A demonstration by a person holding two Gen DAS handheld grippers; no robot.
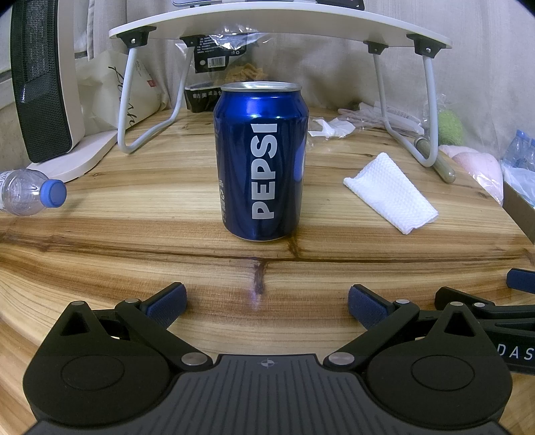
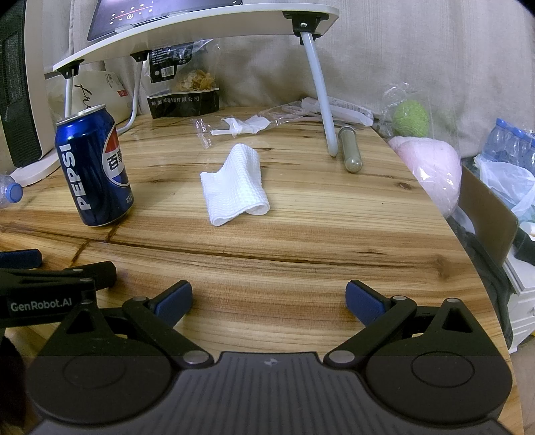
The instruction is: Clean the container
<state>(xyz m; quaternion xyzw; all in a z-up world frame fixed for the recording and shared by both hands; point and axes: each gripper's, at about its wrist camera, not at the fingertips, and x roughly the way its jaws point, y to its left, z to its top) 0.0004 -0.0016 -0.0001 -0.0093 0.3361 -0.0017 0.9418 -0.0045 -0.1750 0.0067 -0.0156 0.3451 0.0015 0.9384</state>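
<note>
On grainy wood table (image 1: 133,241), glossy cylindrical can (image 1: 262,160) (upright), waffle-textured cloth (image 1: 391,192)

A lived-in home room: ahead of my claw, a wooden table (image 2: 301,234) carries a folding lap desk (image 1: 281,30), snack bags (image 2: 184,87) and a heater (image 1: 43,83) at far left.

can (image 1: 260,160) upright on table (image 1: 133,254), centre | folded cloth (image 1: 389,192) on table right of can, apart | bottle (image 1: 30,195) lying far left | lap desk (image 1: 284,31) standing behind can | snack bag (image 1: 222,67) under lap desk
</note>
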